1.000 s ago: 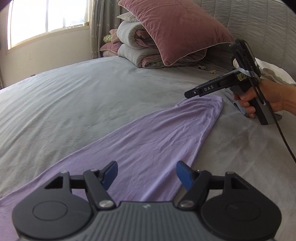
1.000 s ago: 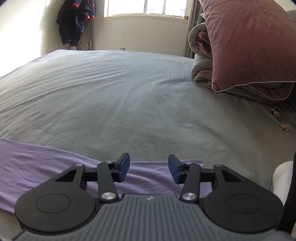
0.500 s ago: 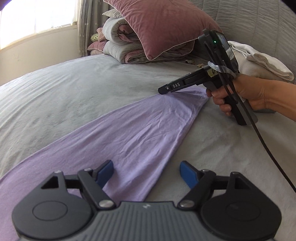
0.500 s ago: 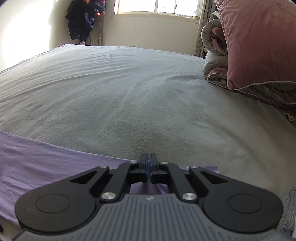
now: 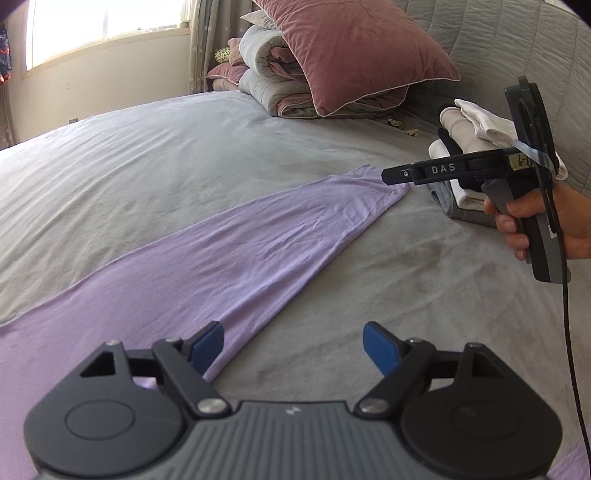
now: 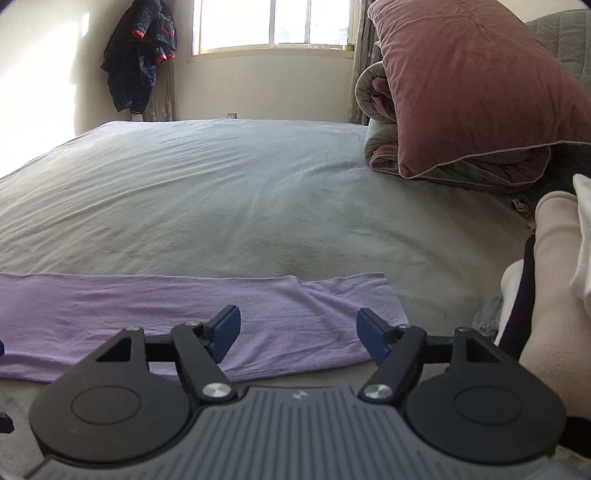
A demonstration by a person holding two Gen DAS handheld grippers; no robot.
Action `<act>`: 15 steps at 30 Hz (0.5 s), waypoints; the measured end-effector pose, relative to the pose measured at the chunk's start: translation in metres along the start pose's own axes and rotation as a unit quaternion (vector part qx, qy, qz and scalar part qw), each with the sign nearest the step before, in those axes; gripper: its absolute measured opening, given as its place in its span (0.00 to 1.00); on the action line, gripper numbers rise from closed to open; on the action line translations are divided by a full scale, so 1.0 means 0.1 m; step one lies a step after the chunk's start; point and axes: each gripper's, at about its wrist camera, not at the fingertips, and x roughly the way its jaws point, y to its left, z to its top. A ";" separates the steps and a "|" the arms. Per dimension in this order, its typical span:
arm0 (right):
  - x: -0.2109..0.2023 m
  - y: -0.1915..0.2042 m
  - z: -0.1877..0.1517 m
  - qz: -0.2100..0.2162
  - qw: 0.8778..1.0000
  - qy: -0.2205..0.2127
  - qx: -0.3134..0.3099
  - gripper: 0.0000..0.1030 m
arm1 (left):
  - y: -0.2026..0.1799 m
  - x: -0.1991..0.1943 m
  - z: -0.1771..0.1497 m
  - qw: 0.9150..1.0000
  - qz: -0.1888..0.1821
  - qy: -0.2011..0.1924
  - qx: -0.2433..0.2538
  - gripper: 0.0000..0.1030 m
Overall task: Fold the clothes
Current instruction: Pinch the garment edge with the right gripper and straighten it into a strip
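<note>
A bedroom with pale walls and a bright window [image 6: 273, 24] holds a wide bed covered by a grey sheet [image 6: 229, 192], which fills most of both views. A quilted grey headboard [image 5: 517, 44] rises behind it. Against that end of the bed a large mauve pillow [image 5: 354, 48] leans on a rolled grey and pink duvet [image 5: 269, 74]. A dark jacket [image 6: 142, 51] hangs by the wall beside the window. On the sheet lies the lilac garment [image 5: 207, 266], folded into a long flat strip that runs across the bed, creased but smooth at its edges, with its narrow end [image 6: 369, 295] close to a stack of folded clothes [image 5: 476, 129] in white, cream and dark fabric; the two do not touch. The left gripper [image 5: 293, 349] hangs above the near edge of the strip, its jaws opening wide, with only bare sheet and the cloth's edge seen between the blue pads [image 5: 380, 349], which press on nothing. The right gripper [image 6: 298, 336], held in a person's hand [image 5: 532, 221], points over the strip's narrow end; its jaws are also opening, and the cloth lies below them, ungripped. From the left wrist view its black body shows the letters DAS, and a black cable [image 5: 569, 350] trails down from its handle.
</note>
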 end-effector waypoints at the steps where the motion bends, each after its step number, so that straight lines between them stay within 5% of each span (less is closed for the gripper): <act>1: -0.10 0.03 -0.02 0.003 1.000 0.002 0.010 0.76 | -0.01 -0.08 -0.03 1.000 0.005 0.002 -0.002 0.81; 8: -0.80 0.31 -0.18 0.017 0.999 0.004 0.041 0.78 | -0.10 -0.68 -0.25 0.999 0.046 0.010 -0.023 0.83; 15: -1.44 0.64 -0.45 0.021 0.999 -0.007 0.044 0.91 | -0.24 -1.21 -0.50 0.996 0.078 0.014 -0.048 0.85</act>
